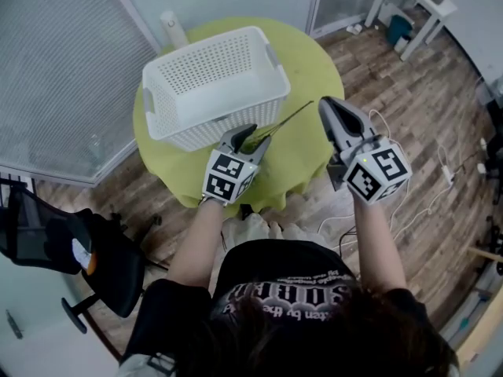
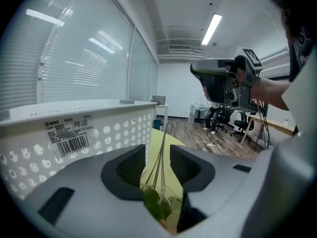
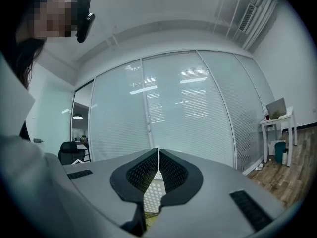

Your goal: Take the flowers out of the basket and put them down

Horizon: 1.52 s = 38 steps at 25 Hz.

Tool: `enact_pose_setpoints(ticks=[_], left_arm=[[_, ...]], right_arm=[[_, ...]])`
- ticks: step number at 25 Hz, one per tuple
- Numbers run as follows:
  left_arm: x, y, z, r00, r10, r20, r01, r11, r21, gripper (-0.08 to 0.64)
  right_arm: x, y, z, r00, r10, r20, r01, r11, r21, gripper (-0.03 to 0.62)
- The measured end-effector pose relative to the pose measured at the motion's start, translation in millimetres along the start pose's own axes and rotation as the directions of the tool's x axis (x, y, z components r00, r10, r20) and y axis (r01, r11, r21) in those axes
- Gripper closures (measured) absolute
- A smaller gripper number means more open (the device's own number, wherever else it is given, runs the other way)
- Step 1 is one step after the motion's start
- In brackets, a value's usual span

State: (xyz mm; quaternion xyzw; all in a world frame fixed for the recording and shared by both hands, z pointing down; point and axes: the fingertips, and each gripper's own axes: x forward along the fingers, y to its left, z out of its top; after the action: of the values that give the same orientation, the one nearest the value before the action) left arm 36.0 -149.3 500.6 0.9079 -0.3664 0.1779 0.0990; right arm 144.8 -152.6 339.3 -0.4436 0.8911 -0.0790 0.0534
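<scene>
My left hand-held gripper (image 2: 158, 157) sits just beside the near wall of the white basket (image 1: 206, 134). It is released: its jaws stand apart, and the thin green stems of the flowers (image 2: 161, 144) run up the middle of the gap with neither pad pressing on them. From the head view the flowers (image 1: 288, 117) are out of the basket, the stems reaching from the jaws to the right over the green desk (image 1: 313, 63). I cannot tell whether their whole length rests on the cloth or part of it is still in the air. That is my first worry: if they are not fully down, they could drop and roll or slide toward the round edge, which is close on the near side. The second is the leaves (image 2: 156, 202) bunched deep between the jaws. If I pull the gripper away at an angle, a leaf or stem could catch on a ribbed pad and drag the whole bunch along, or off the desk. I judge that a straight pull back along the stems is safest. The basket is also close enough that a sideways swing could knock it. My right hand-held gripper (image 1: 328, 105) hangs over the desk's right side, clenched on nothing and well away from the stems, so it poses little risk.
</scene>
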Motion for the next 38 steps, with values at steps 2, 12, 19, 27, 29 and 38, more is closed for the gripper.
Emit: enact_pose_setpoints(ticks=[2, 12, 19, 27, 29, 38], left_arm=[[-6.7, 1.0, 9.1, 1.000, 0.002, 0.027, -0.002, 1.000, -0.008, 0.414], [-68.7, -0.6, 99.0, 0.958, 0.027, 0.284, -0.022, 1.000, -0.022, 0.414], [-113.1, 3.8, 138.7, 0.911, 0.086, 0.404, -0.075, 0.996, -0.044, 0.465], [-127.2, 9.1, 142.9, 0.901, 0.150, 0.407, -0.138, 0.989, -0.059, 0.557], [-128.6, 15.0, 140.7, 0.900, 0.192, 0.392, -0.169, 0.981, -0.091, 0.557], [-138.0, 43.2, 141.8, 0.872, 0.343, 0.348, -0.302, 0.938, -0.167, 0.557]], right_arm=[[2.7, 0.5, 0.2, 1.000, 0.004, 0.001, -0.004, 1.000, 0.001, 0.563], [14.8, 11.5, 0.5, 0.999, 0.037, 0.007, -0.037, 0.999, 0.003, 0.563], [25.1, 23.2, -2.6, 0.997, 0.071, 0.009, -0.071, 0.997, 0.007, 0.563], [36.4, 37.2, 1.2, 0.994, 0.110, 0.016, -0.110, 0.994, -0.008, 0.563], [37.8, 41.0, 1.1, 0.993, 0.113, 0.012, -0.113, 0.993, -0.013, 0.563], [44.0, 39.6, -4.5, 0.998, 0.056, -0.028, -0.057, 0.997, -0.053, 0.563]])
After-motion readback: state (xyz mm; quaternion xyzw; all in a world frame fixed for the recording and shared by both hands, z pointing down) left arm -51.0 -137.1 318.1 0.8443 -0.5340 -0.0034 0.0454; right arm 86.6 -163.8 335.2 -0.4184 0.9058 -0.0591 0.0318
